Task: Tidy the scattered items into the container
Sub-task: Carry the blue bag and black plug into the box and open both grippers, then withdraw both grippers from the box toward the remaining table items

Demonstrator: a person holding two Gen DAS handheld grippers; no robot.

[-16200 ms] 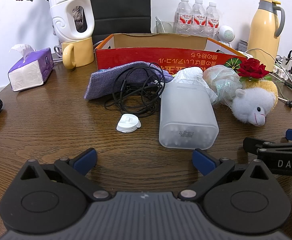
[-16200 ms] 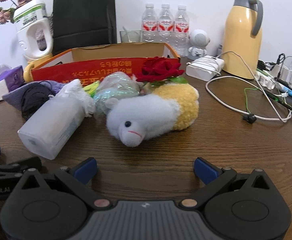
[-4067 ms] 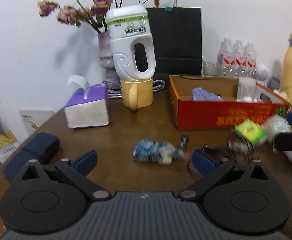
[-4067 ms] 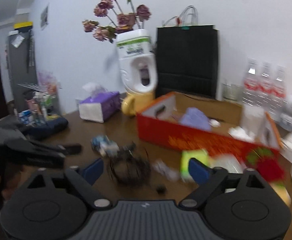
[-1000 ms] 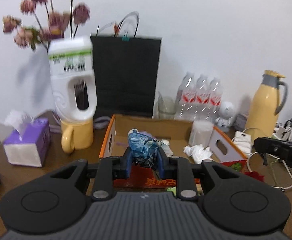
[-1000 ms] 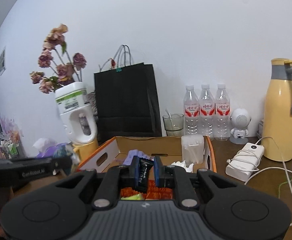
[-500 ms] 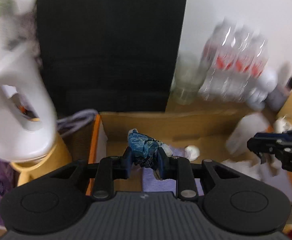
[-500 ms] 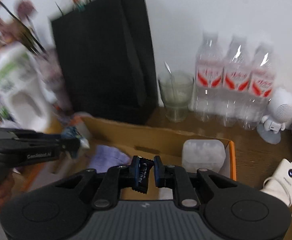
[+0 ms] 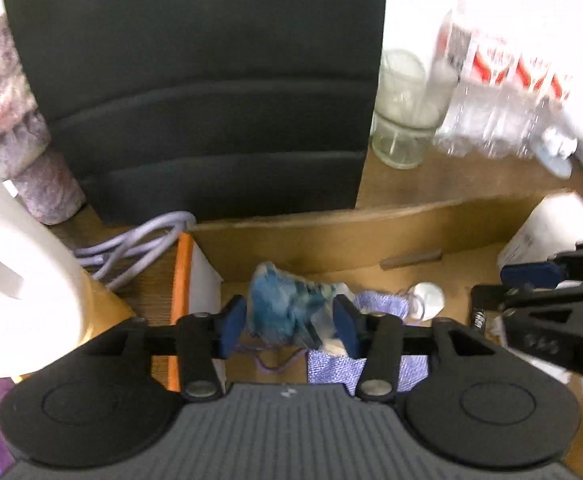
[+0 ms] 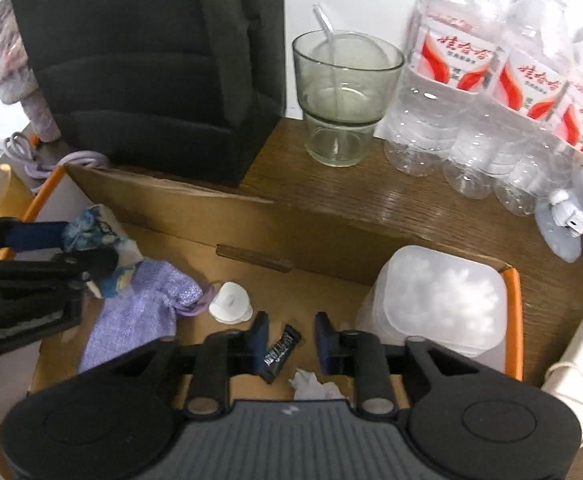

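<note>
Above the cardboard box [image 10: 163,208], the left gripper [image 9: 289,322] clamps a crumpled blue wrapper [image 9: 283,312]; the right gripper [image 10: 289,338], parted, apparently frees a dark packet [image 10: 281,354] (cloth, tub inside). Further strays outside: unseen.

Ahead of the right claw [image 10: 289,342], the wooden counter [image 10: 331,192] carries a cardboard box [image 10: 331,240], black paper bag [image 10: 143,60], glass cup [image 10: 343,96] and water bottles [image 10: 471,92] beyond it.
</note>
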